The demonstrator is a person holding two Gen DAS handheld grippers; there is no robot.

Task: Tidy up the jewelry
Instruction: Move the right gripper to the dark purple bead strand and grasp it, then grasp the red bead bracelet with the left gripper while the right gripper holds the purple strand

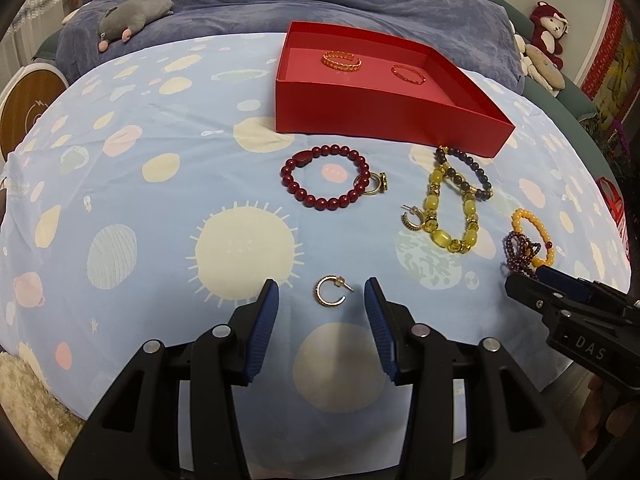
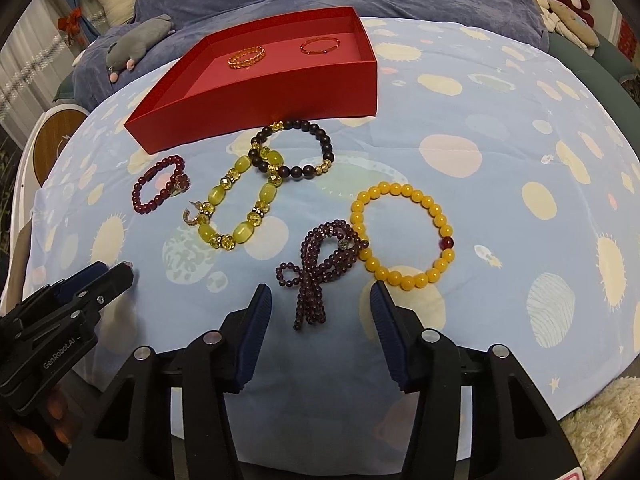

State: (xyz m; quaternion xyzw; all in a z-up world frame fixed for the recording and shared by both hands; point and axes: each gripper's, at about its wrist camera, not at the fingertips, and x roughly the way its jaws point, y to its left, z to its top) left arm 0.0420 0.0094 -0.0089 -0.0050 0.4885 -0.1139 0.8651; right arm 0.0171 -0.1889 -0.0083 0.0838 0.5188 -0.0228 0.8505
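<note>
Gold earring between left claw pads

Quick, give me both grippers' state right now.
Left gripper: open, holding nothing, its fingers either side of the gold hoop earring.
Right gripper: open, holding nothing, its fingers flanking the purple bead strand.

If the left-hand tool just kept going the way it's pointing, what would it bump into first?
Most likely the small gold hoop earring, lying on the bedsheet between the open jaws of the left gripper. Depth is hard to judge, so it might touch the sheet first.
</note>
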